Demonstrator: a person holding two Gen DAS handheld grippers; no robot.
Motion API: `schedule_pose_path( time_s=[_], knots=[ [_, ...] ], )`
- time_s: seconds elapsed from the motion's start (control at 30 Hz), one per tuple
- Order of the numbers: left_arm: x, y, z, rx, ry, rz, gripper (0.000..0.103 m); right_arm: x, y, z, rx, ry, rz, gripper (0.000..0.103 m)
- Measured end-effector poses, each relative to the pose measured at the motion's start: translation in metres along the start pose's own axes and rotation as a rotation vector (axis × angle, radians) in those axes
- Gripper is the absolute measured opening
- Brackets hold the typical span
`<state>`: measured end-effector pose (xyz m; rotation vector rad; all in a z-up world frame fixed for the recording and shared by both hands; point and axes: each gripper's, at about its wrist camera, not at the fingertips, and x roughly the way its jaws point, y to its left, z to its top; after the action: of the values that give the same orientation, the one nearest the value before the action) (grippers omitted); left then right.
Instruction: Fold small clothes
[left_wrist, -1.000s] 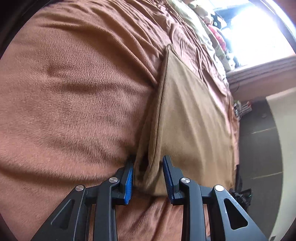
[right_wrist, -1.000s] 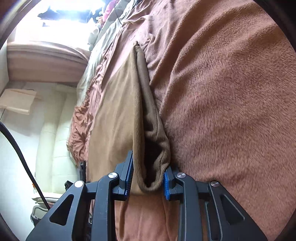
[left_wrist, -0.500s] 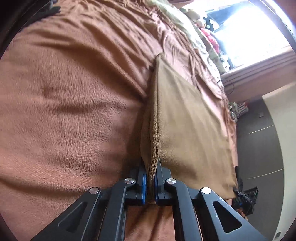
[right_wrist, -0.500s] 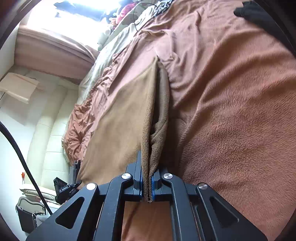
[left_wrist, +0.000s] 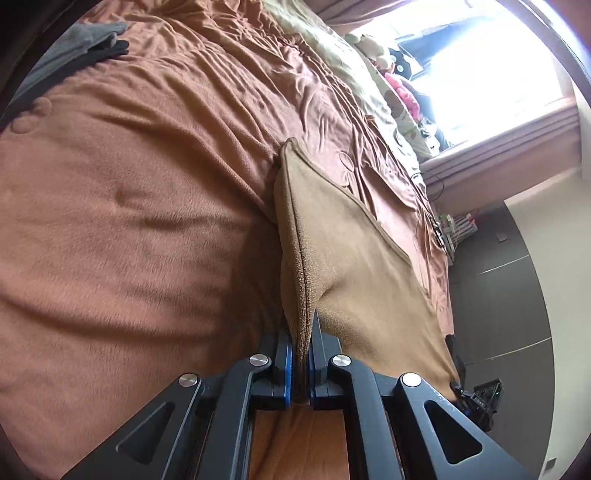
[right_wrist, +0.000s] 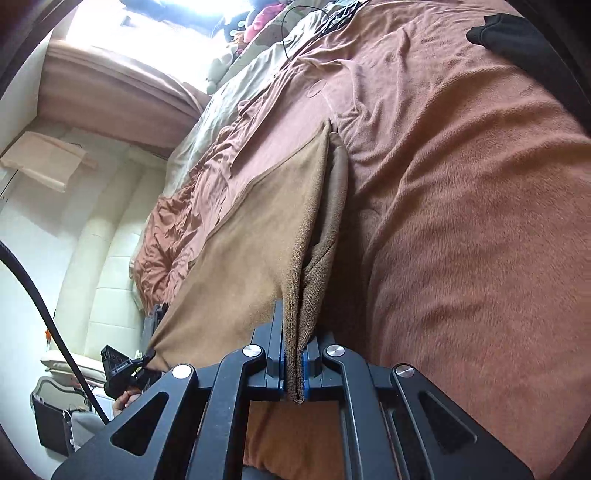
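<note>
Left tongs (left_wrist: 302, 363) now clamped tight on one near corner of the tan cloth (left_wrist: 354, 258), no longer gaping around it as a second ago. Right tongs (right_wrist: 293, 369) likewise pinched shut on the other near corner. Cloth edge now lifted off the brown bed blanket (left_wrist: 129, 221), far end resting there. Grip apparently secured; near edge probably ready for carrying over to the far edge. Beyond, dark clothes (right_wrist: 517, 37) near the pillows.

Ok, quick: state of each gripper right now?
Left gripper: shut on a corner of the tan fleece cloth.
Right gripper: shut on another corner of that cloth.
</note>
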<state>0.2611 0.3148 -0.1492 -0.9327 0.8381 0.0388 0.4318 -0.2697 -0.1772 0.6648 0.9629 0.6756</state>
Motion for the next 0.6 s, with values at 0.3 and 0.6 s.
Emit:
schedule_pose_path(
  time_s=[0.3, 0.6],
  knots=[
    [-0.024, 0.008, -0.031, -0.015, -0.011, -0.013, 0.005, -0.019, 0.006, -0.015, -0.025, 0.001, -0.005, 0.002],
    [-0.043, 0.016, -0.058, -0.011, -0.015, -0.018, 0.005, -0.034, 0.002, -0.036, -0.035, 0.014, -0.036, 0.002]
  ],
)
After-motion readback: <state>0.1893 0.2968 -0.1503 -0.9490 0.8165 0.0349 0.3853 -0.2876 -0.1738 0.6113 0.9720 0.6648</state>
